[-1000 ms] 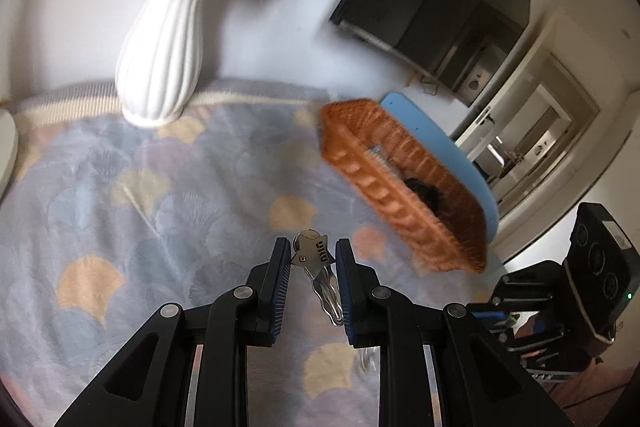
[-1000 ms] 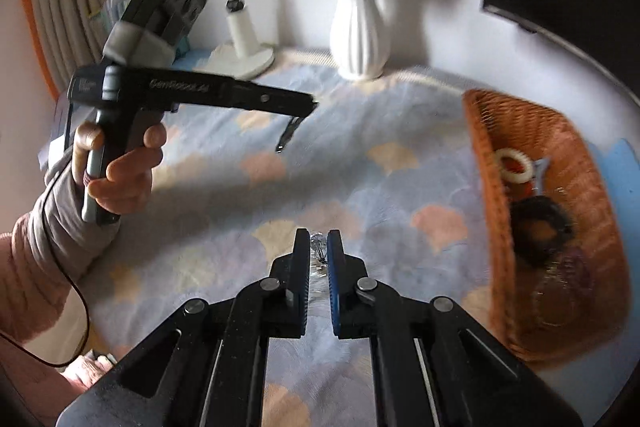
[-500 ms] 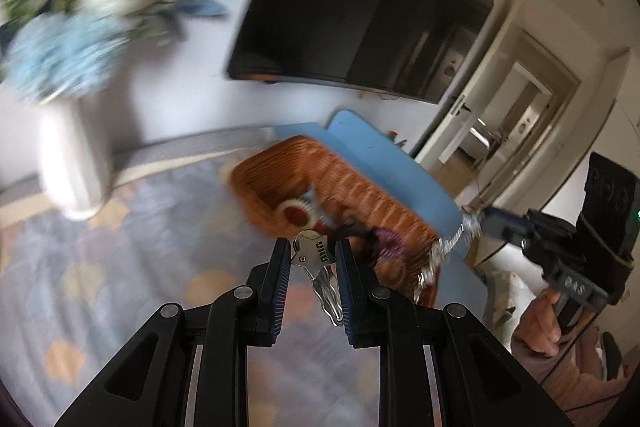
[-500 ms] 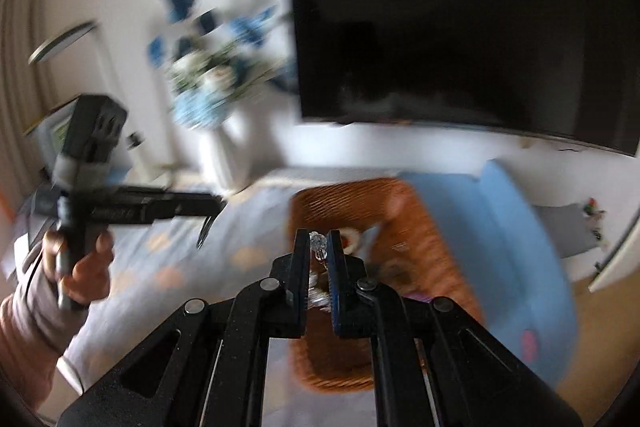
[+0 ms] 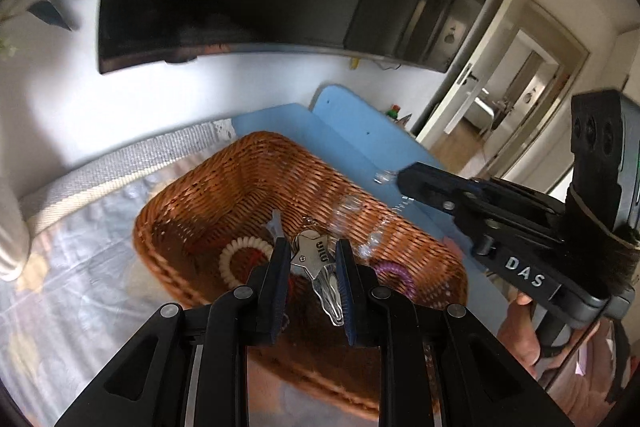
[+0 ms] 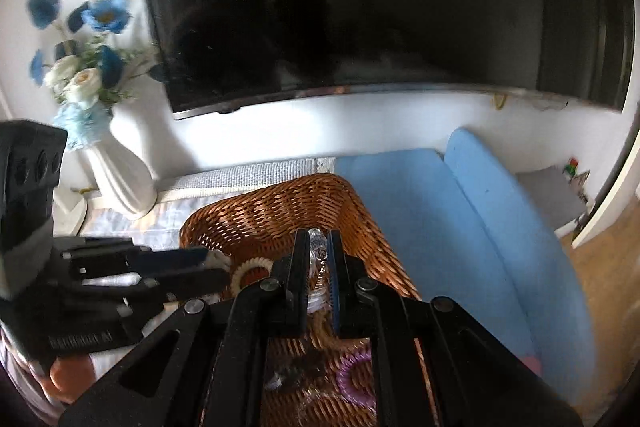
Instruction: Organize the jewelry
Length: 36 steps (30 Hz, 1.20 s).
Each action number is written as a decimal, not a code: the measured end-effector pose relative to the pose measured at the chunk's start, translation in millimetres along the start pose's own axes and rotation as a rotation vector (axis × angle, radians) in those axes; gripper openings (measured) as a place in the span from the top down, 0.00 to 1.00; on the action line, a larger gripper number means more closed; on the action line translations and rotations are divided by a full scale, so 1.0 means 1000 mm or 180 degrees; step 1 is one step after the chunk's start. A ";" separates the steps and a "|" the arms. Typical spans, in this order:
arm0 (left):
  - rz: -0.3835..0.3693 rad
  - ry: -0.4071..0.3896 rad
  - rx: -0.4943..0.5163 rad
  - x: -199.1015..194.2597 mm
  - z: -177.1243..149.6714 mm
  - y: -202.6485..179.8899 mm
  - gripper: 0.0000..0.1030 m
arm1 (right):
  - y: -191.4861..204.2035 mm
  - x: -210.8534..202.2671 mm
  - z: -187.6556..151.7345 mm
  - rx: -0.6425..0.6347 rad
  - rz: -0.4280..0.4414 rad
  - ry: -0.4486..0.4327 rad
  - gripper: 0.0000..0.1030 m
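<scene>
My left gripper (image 5: 310, 247) is shut on a silver hair clip (image 5: 316, 263) with a star-shaped end, held above the brown wicker basket (image 5: 192, 203). My right gripper (image 6: 318, 235) is shut on a string of clear beads (image 6: 318, 253) that hangs down over the same basket (image 6: 276, 191). In the left wrist view the right gripper (image 5: 394, 179) reaches in from the right with the blurred beads (image 5: 348, 215) dangling. Inside the basket lie a white coil hair tie (image 5: 240, 251), a purple coil hair tie (image 6: 356, 375) and a dark scrunchie (image 6: 296, 367).
The basket sits on a pastel patterned cloth (image 5: 60, 267) next to a blue cushioned bench (image 6: 440, 211). A white vase (image 6: 120, 183) with blue flowers stands at the back left under a dark wall screen (image 6: 360, 7). A doorway (image 5: 500, 99) opens at the right.
Both grippers have swung from above the patterned cloth to above the basket, each still holding its piece. The vase has slid out to the left of the left wrist view.
</scene>
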<state>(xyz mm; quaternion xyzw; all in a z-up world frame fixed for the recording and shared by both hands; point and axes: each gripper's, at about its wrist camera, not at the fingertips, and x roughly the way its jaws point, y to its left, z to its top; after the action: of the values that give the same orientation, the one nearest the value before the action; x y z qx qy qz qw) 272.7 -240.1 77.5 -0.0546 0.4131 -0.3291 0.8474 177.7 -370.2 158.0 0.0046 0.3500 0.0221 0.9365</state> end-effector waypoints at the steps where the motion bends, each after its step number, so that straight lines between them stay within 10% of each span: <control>1: 0.0013 0.0018 -0.0009 0.004 0.002 0.001 0.77 | -0.001 0.006 0.000 0.0030 0.0063 0.0033 0.91; 5: 0.0155 -0.0033 -0.0029 0.012 0.011 -0.001 0.73 | -0.001 0.009 -0.001 0.0060 0.0203 0.0063 0.88; 8: 0.0159 -0.0093 -0.0054 0.009 0.012 -0.001 0.49 | 0.004 -0.004 -0.003 0.0025 0.0241 0.0023 0.77; 19: 0.0237 -0.0313 -0.0017 -0.067 -0.021 -0.019 0.49 | 0.040 -0.084 -0.034 -0.0070 0.0162 -0.0110 0.66; 36: 0.1487 -0.0536 0.0195 -0.153 -0.175 -0.063 0.45 | 0.110 -0.156 -0.139 0.0005 -0.0434 -0.0136 0.66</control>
<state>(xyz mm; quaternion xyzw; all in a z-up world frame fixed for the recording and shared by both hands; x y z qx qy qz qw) 43.5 -165.7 87.8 0.0409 0.3322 -0.1309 0.9332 -35.1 -268.5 158.4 -0.0180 0.3294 -0.0422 0.9431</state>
